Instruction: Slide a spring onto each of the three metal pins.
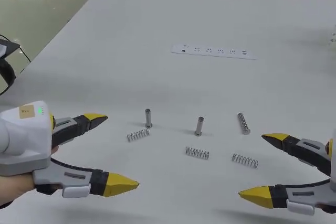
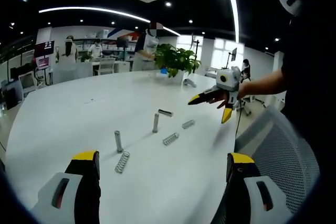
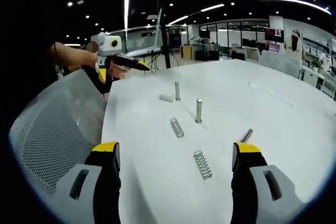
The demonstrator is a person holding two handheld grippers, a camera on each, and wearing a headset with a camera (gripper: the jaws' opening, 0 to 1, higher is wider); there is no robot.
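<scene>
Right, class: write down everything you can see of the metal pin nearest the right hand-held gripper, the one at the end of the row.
The pin is a short, smooth rod of shiny grey metal, bare, with no spring on it. It lies on its side on the white table at the right end of the row in the head view, pointing roughly away from the person. Only the table touches it. The nearest spring lies just in front of it, apart from it.
</scene>
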